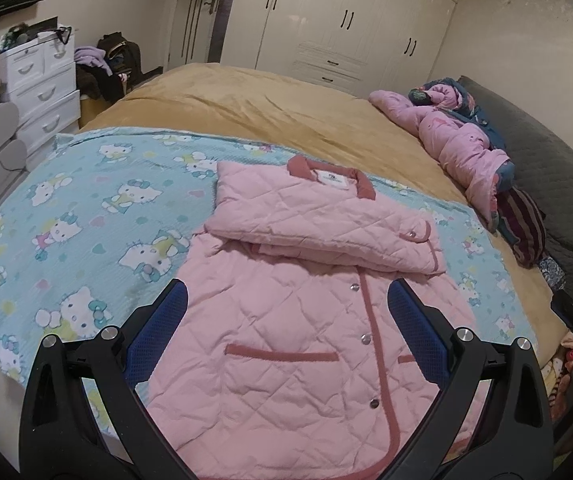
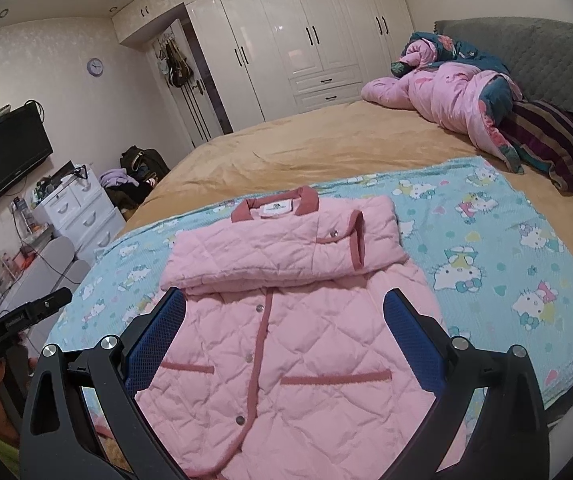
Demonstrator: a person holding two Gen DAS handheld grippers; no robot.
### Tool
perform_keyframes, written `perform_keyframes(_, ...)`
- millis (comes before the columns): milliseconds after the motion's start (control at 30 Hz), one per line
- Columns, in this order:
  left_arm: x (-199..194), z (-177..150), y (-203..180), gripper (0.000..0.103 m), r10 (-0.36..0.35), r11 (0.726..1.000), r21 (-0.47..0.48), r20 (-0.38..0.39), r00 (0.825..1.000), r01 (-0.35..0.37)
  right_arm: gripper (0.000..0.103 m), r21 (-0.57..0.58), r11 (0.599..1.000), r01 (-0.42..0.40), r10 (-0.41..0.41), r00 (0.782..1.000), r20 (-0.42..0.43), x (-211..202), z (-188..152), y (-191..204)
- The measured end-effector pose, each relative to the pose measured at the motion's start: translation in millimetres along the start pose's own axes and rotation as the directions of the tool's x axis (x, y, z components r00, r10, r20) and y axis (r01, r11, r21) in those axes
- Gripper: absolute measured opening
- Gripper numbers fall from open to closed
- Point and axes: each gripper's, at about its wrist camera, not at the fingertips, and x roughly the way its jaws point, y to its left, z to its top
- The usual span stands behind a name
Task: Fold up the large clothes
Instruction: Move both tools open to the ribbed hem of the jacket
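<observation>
A pink quilted jacket [image 1: 286, 340] [image 2: 286, 344] with darker pink trim and snap buttons lies front-up on a light blue cartoon-cat blanket [image 1: 66, 220] [image 2: 506, 248]. Both sleeves are folded across its chest below the collar [image 1: 326, 174] [image 2: 278, 206]. My left gripper [image 1: 288, 292] hovers open above the jacket's lower half, blue pads wide apart, holding nothing. My right gripper [image 2: 284, 300] is open too, poised over the same part of the jacket. The hem nearest me is hidden behind the gripper frames.
The blanket covers a tan bedspread [image 1: 246, 104] [image 2: 326, 140]. A crumpled pink quilt [image 1: 458, 140] [image 2: 446, 96] and striped cloth [image 2: 546, 144] lie near the grey headboard [image 1: 546, 168]. White drawers [image 1: 42, 84] stand at the left, wardrobes [image 2: 306, 40] behind. The other gripper's handle [image 2: 6, 320] shows at left.
</observation>
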Motion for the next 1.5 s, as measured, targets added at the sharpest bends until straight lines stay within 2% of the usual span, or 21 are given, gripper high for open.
perform_keyframes(333,4,-23,13,0.094,0.037,0.999,0.016,-0.037,0.999,-0.037,0.099,0.015,1.0,-0.009,0.01,0.999,-0.043,4,-21,-11)
perform_keyframes(867,18,-47,38,0.094,0.074,0.997,0.01,-0.104,0.992,-0.074,0.099,0.019,1.0,0.024,-0.022,0.995,-0.1,13,-45,-34)
perform_keyframes(1200,29,-65,49,0.094,0.119,0.993,0.042,-0.147,0.982,-0.114,0.099,0.014,0.999,0.04,-0.038,0.988,-0.148,23,-62,-46)
perform_keyframes(1500,42,-88,70,0.094,0.17,0.985,0.052,-0.205,0.964,-0.162,0.099,0.014,0.998,0.066,-0.062,0.976,-0.21,33,-84,-65)
